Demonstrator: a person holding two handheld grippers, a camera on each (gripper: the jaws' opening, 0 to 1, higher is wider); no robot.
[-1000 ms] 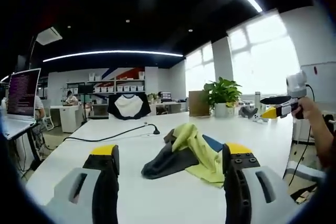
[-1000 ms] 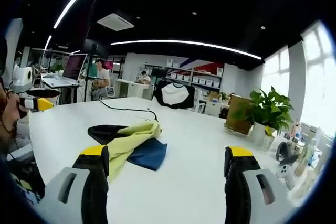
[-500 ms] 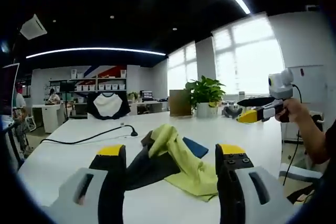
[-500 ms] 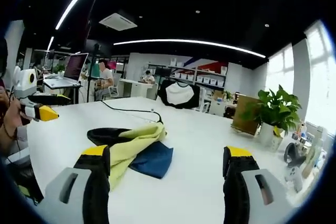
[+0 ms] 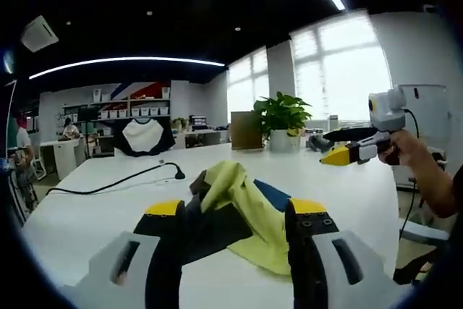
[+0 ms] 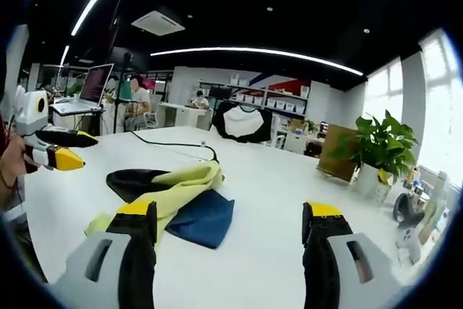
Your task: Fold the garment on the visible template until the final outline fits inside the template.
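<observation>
- The folding is barely getting under way: the garment (image 5: 235,211) is lying in a crumpled heap on the white table (image 5: 87,208), not spread out and not yet folded into any outline.
- No template outline is showing on the tabletop around the heap; it may be lying hidden under the cloth, but that cannot be told from here.
- What is remaining, by my judgement: picking up the cloth, flattening it, and folding it until it is fitting the template.
- The left gripper (image 5: 235,211) is standing with its jaws wide apart and nothing between them; in its own view the heap is sitting at about 12 o'clock, just beyond the yellow tips.
- The right gripper (image 6: 228,215) is likewise gaping and carrying nothing; in its view the garment (image 6: 177,197) is lying at about 10 o'clock, near its left jaw.
- The cloth is looking soft and limp, draping in loose folds: a pale yellow-green panel is riding over a black part and a dark blue part.
- The table is appearing smooth, matte and hard, so the fabric should be sliding easily on it.
- A black cable (image 5: 119,179) is trailing across the table beyond the heap, and a potted plant (image 5: 281,117) is standing at the far edge.
</observation>
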